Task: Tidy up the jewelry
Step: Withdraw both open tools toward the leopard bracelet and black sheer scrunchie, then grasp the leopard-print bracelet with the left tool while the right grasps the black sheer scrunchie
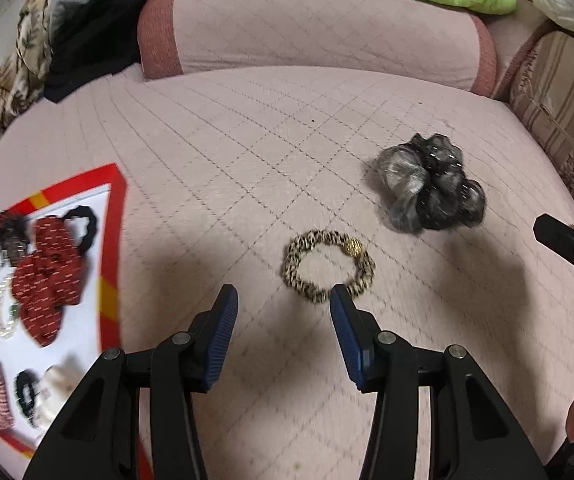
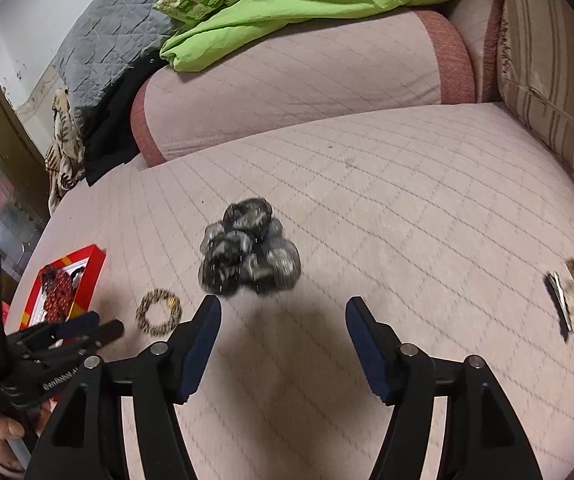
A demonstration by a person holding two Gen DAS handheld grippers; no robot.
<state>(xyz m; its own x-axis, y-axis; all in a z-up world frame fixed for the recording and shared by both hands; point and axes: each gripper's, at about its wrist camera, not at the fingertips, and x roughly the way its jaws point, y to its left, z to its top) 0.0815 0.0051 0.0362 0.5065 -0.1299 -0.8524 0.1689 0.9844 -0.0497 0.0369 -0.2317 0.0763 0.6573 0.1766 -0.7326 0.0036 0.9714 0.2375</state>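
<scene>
Quilted pink cover (image 1: 287,152); ruffled sheer scrunchie (image 2: 249,256); leopard-print ring (image 1: 327,266).

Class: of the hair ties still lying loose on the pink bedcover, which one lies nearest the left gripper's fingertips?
The leopard-print hair tie with a gold bead: it lies just off the open left gripper. The grey-black scrunchie sits farther away.

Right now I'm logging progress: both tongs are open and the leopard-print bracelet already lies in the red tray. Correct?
Not quite. The leopard-print bracelet lies on the pink quilt, outside the red tray, as the left wrist view shows. Both left tongs and right tongs are open.
</scene>
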